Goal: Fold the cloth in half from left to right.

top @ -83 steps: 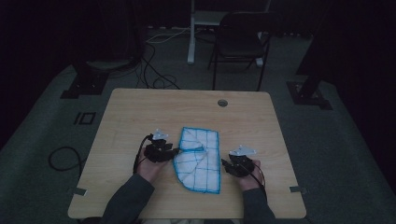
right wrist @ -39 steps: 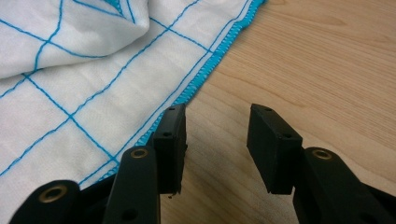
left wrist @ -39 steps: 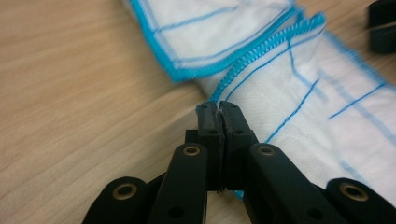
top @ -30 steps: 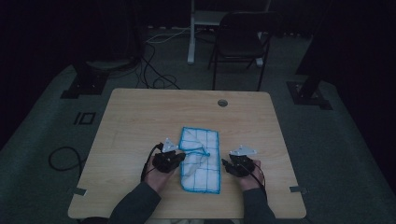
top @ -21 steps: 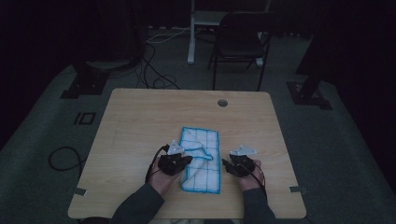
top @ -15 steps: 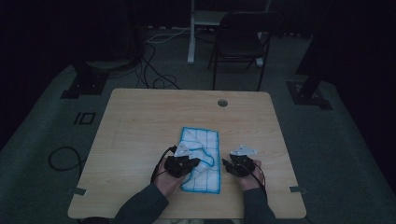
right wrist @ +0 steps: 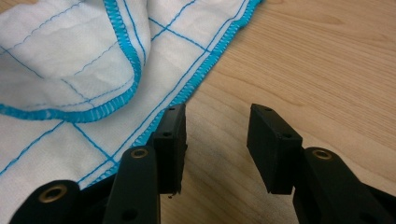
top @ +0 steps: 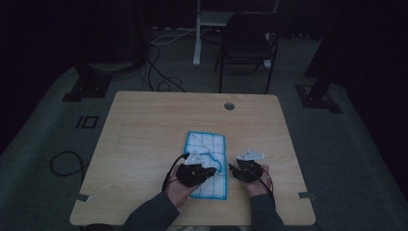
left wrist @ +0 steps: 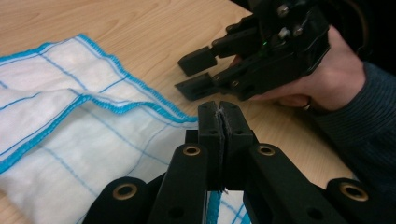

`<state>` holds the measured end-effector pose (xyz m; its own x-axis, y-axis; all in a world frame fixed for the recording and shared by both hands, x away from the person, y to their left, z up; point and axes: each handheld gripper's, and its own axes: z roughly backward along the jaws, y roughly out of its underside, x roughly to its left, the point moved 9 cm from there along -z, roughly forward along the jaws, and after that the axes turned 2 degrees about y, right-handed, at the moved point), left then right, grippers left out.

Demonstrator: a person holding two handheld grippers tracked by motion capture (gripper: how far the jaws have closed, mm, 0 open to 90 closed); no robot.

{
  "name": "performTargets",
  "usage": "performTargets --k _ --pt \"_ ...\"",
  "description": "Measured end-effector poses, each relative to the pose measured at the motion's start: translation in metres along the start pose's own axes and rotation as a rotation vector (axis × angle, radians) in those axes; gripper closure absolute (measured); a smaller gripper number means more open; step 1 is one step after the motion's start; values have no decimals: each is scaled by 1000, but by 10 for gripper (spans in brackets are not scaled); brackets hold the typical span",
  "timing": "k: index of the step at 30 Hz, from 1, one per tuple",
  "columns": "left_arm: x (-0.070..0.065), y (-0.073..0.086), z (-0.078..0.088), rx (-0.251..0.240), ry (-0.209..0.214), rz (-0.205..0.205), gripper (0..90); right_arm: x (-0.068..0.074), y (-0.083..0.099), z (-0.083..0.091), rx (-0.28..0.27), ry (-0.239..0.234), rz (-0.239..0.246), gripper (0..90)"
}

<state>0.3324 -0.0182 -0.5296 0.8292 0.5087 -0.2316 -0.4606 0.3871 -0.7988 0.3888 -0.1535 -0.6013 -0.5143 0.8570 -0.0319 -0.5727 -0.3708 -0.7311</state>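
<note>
A wooden table [top: 144,144] carries a white cloth with blue grid lines and blue stitched edging [top: 207,149], lying flat near the middle of the person's side. In the high view the left gripper [top: 204,171], held in the left hand [top: 179,188], sits over the cloth's near left part, where a portion of the fabric is folded over onto itself. The right gripper [top: 236,169], held in the right hand [top: 255,185], rests just beside the cloth's right edge.

In the left gripper view the left gripper [left wrist: 219,122] has its jaws pressed together with a thin line of white fabric caught between them; the cloth [left wrist: 70,121] spreads to the left with a folded hem running across it. The right gripper [left wrist: 198,72] appears beyond, jaws apart, on bare wood.

In the right gripper view the right gripper [right wrist: 217,140] has its jaws apart over bare table [right wrist: 327,70], one jaw touching the blue edge of the cloth [right wrist: 70,70].
</note>
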Motion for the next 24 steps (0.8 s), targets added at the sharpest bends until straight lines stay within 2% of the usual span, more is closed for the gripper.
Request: performTargets --k 3,6,10,11,12,15,19,24 --pt "-3 -3 -3 -17 10 13 893 0 0 0 2 1 2 575" --pt "-8 -4 -6 -27 19 5 893 0 0 -1 0 1 3 575" --pt "-17 1 -15 -3 40 -7 892 0 0 0 -1 1 0 575" --pt "-20 5 -19 10 57 -6 890 0 0 0 -1 1 0 574" --pt "-22 8 -21 21 69 -3 881 -1 0 0 0 1 -1 574" --pt "-23 10 -22 14 88 -13 751 -1 0 0 -3 2 -1 574" --pt "-13 5 -9 -29 68 7 714 -1 -1 1 -5 1 -2 574" --pt "11 13 6 -27 -10 23 712 2 -4 2 -15 1 5 574"
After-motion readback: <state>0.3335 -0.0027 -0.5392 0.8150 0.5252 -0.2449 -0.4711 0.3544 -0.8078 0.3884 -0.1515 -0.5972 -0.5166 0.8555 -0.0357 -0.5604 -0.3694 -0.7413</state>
